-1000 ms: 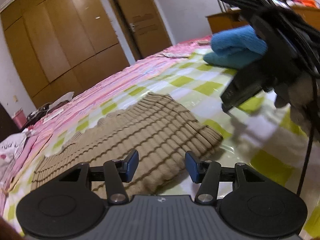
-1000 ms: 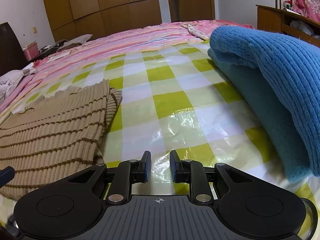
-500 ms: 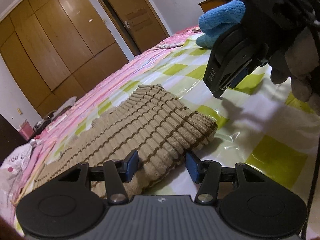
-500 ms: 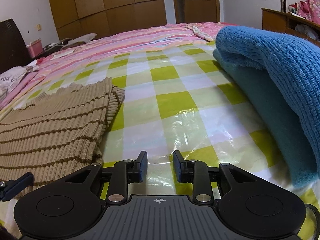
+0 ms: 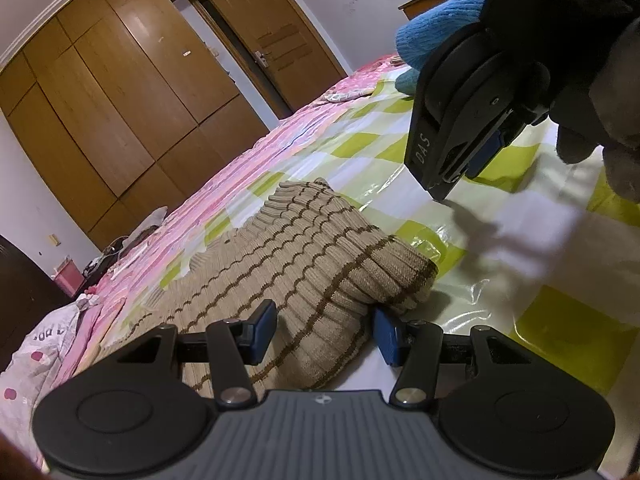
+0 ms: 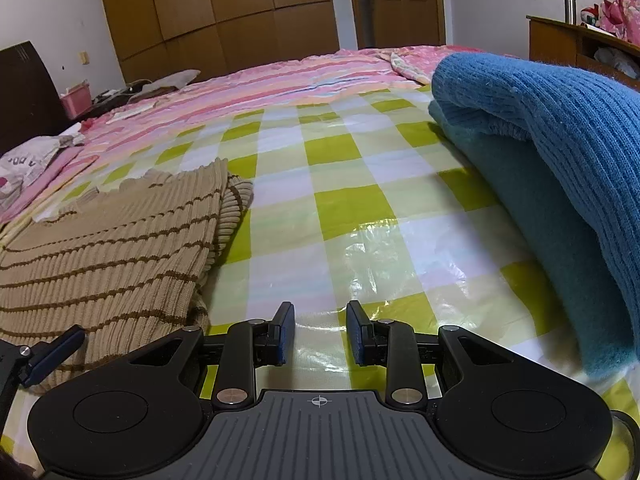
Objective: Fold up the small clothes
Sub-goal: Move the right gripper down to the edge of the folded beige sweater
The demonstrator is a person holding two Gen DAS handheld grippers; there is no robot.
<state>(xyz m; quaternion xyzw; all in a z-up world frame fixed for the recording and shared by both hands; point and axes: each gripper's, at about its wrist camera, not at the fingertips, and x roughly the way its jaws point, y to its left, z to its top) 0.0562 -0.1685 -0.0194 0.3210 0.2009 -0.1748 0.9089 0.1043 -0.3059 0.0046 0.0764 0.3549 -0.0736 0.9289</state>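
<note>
- Striped tan sweater [image 5: 304, 264]: lies on the bed's checkered plastic sheet [image 6: 340, 208], at 9 o'clock in the right wrist view.
- Left gripper [image 5: 324, 332]: half open, straddling the sweater's folded corner, not clamped.
- Right gripper [image 6: 320, 332]: narrow gap, empty, over the sheet.
- Risk: closing shallow may catch one layer only, and the fold would slip apart.

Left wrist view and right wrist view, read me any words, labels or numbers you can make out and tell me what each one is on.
"DAS", in pale letters running up the side of the right gripper, seen in the left wrist view.
Dark letters on the pale printed cloth at the far left of the bed: partly visible, too blurred to read.
Nothing readable on the tan striped sweater or the blue sweater.
</note>
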